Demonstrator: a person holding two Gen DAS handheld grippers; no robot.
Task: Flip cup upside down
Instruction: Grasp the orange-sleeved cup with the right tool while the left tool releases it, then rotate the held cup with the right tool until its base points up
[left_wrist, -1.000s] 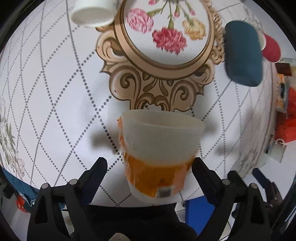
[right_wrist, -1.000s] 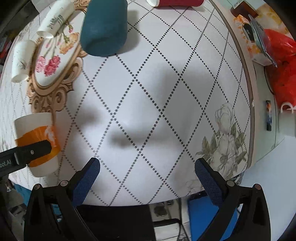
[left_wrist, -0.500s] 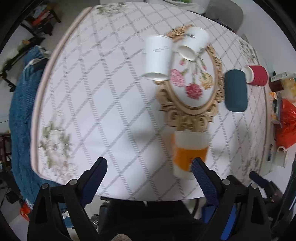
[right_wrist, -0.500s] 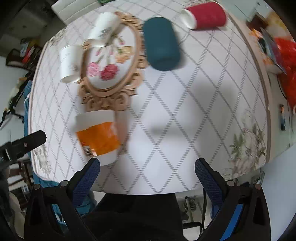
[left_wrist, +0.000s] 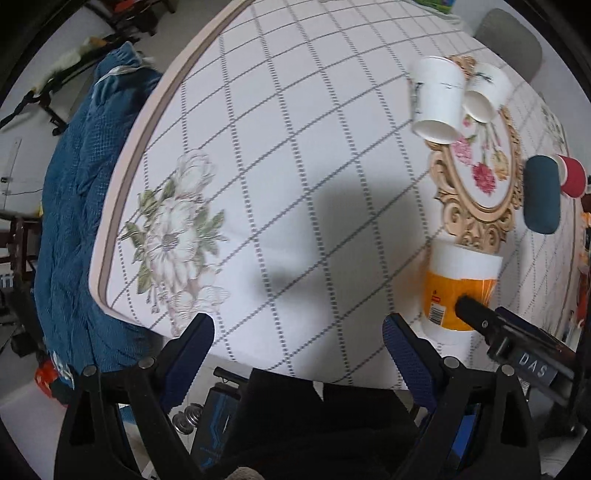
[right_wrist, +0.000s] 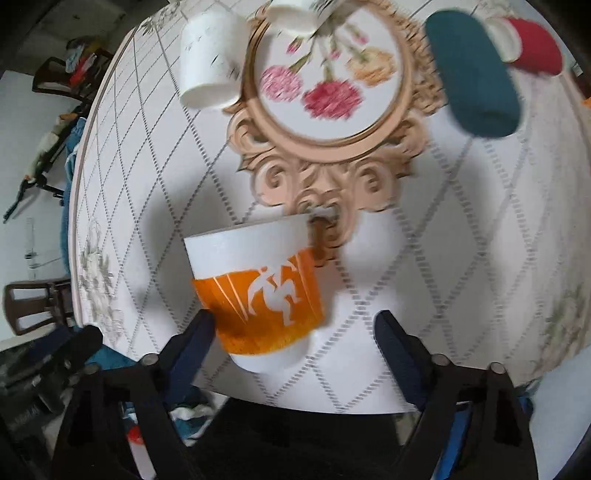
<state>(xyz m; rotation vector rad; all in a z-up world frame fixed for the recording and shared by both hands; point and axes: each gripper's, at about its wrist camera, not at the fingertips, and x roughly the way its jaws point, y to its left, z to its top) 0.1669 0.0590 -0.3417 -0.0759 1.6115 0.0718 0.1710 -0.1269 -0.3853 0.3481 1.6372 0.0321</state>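
Cup (right_wrist: 255, 295) sits on the table (right_wrist: 424, 280), between my right gripper (right_wrist: 293, 332) fingers, nearer the left one. Medallion print (right_wrist: 328, 81) behind it. Two paper cups (right_wrist: 210, 59) behind-left, lying teal cup (right_wrist: 472, 74) behind-right.

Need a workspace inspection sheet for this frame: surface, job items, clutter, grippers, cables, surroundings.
Surface: table under a white diamond-pattern cloth with flower prints and a gold-framed medallion.
Job's things: orange-banded cup standing near the front edge, wide end toward the medallion; which end is open cannot be told.
Clutter: white cup and second white cup on their sides; teal cylinder; red cup on its side.
Grippers: left gripper open, holding nothing; right gripper open, cup close ahead of the fingers.
Cables: nothing seen.
Surroundings: blue blanket beside the table, grey chair behind.
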